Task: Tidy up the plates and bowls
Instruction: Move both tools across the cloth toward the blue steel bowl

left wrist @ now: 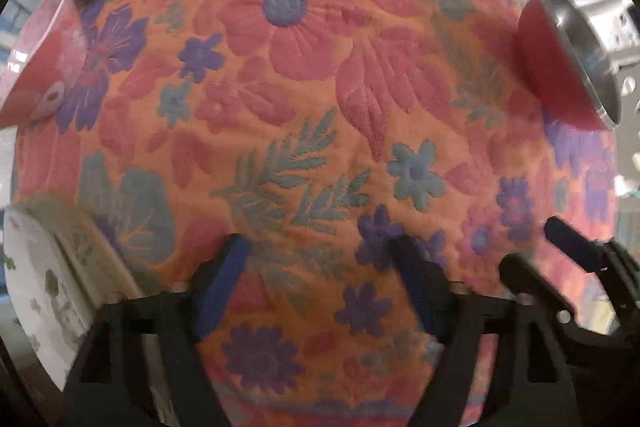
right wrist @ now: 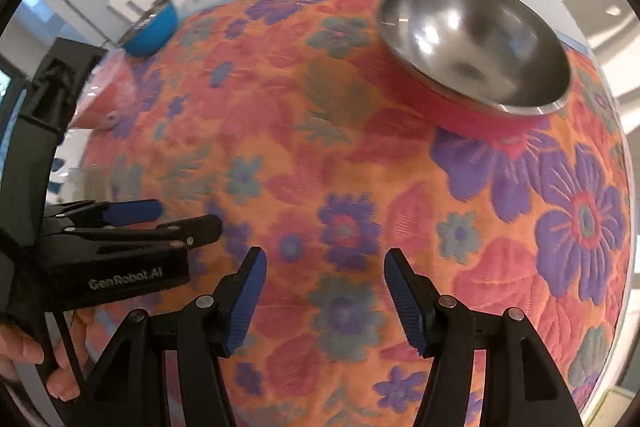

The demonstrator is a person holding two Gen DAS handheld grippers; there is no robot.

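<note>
A big flowery cloth (left wrist: pixel 320 99) covers the table. Both grippers hang over it, and neither one holds anything.

The left gripper (left wrist: pixel 324 263) points down at the cloth. Its blue fingers (left wrist: pixel 224 279) are wide apart, with only cloth between them. The right gripper (right wrist: pixel 324 291) has its fingers partly apart, also with just cloth between them.

A red bowl (right wrist: pixel 476 55) with a shiny metal inside sits on the cloth, far from the right gripper. It is empty. A blue bowl (right wrist: pixel 150 27) sits at the far edge of the cloth, and you cannot see into it. A pink plate (left wrist: pixel 44 47) rests near the blue bowl. A white plate with green leaves (left wrist: pixel 44 275) lies beside the left gripper.
</note>
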